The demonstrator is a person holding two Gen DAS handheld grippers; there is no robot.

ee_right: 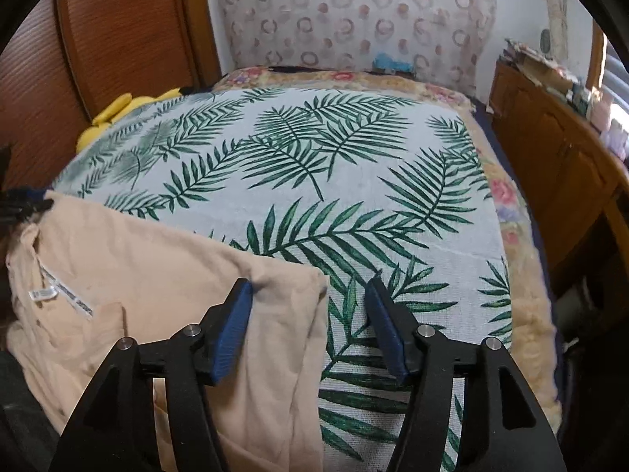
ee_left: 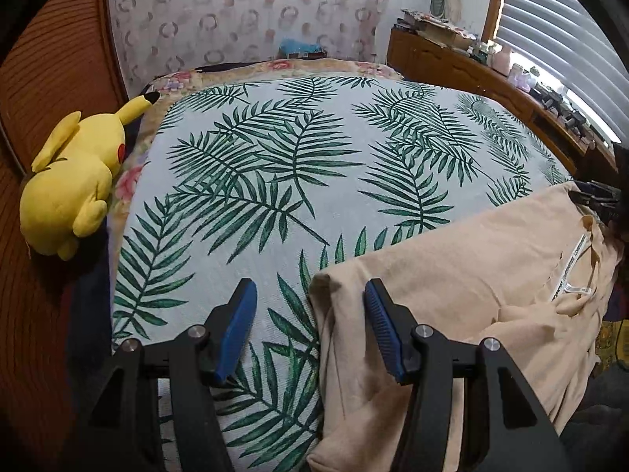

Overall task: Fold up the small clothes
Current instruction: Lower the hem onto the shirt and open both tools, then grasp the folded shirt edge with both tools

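Claws, left and right, both spread, straddling garment side edges

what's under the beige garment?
The beige garment lies on the palm-leaf cover, which shows around it on the far and outer sides. Whether anything else sits beneath the cloth cannot be seen. Left gripper and right gripper are open above its corners.

I'm looking low and close over the near edge of the bed from both wrists, facing the headboard wall. My left view is sitting left of the peach garment, my right view right of it; both are sharing the palm-leaf cover.
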